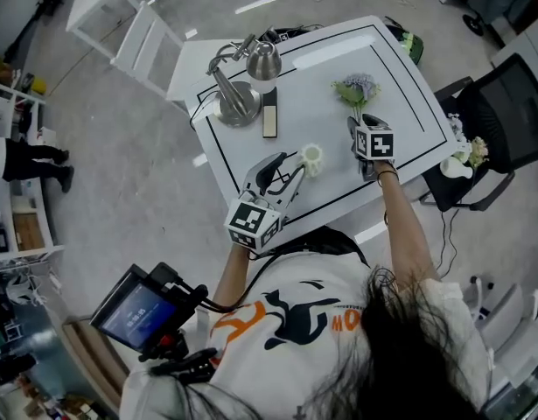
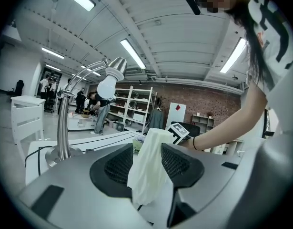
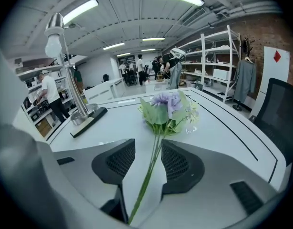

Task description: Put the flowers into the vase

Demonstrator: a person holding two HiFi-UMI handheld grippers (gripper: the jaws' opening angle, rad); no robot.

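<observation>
- Left gripper [image 2: 144, 149]: jaws spread, cream vase [image 2: 148, 173] standing between them.
- Right gripper [image 3: 148, 148]: jaws spread, unpinched green stem [image 3: 150, 171] of the purple flowers [image 3: 168, 105] running between them.

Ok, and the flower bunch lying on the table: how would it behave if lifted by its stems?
Probably floppy: the flower bunch has long thin stems, so lifted low down the head would likely sag. Likely light but top-heavy, since blooms and leaves crowd one end. Unlikely to roll: the leaves splay flat on the table.
</observation>
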